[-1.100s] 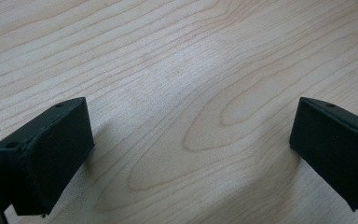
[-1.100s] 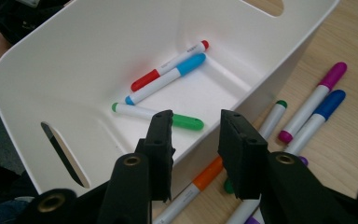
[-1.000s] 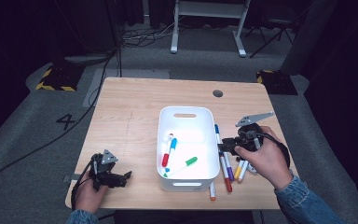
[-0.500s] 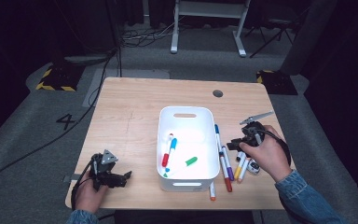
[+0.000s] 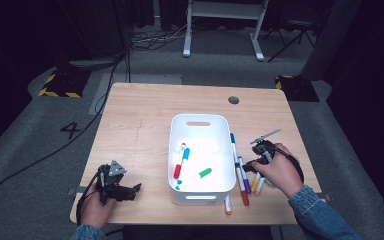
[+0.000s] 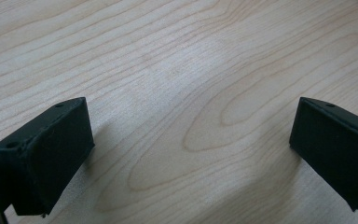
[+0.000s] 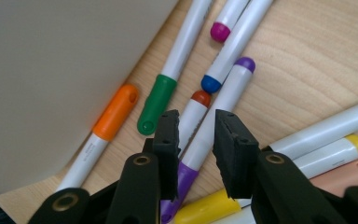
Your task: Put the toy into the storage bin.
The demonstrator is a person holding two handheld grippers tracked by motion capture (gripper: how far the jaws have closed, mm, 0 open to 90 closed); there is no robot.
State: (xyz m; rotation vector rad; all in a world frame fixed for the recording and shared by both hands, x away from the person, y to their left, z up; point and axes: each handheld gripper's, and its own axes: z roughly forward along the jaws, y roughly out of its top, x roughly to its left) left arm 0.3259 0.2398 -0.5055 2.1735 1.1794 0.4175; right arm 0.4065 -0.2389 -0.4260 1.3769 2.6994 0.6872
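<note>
A white bin (image 5: 200, 120) stands mid-table with a red marker, a blue marker (image 5: 182, 160) and a green marker (image 5: 203, 173) inside. Several markers (image 5: 237, 160) lie on the wood along its right side. My right gripper (image 5: 254, 165) is low over them. In the right gripper view its jaws have just been closing and my right gripper (image 7: 196, 126) straddles a purple marker (image 7: 228, 88), beside a red-capped marker (image 7: 196, 105); the pads do not visibly press on it. My left gripper (image 5: 132, 189) rests open at the front left, and in its own view my left gripper (image 6: 186, 135) has bare wood between its jaws.
The bin wall (image 7: 51, 70) rises close to the left of the right jaws. An orange-capped marker (image 7: 116, 112) and a green-capped marker (image 7: 156, 102) lie against it, and a yellow marker (image 7: 205, 205) lies under the jaws. A cable hole (image 5: 233, 100) is at the table's back.
My right hand has come down and nearer, onto the markers beside the bin, with its jaws narrower. My left hand has stayed put.
</note>
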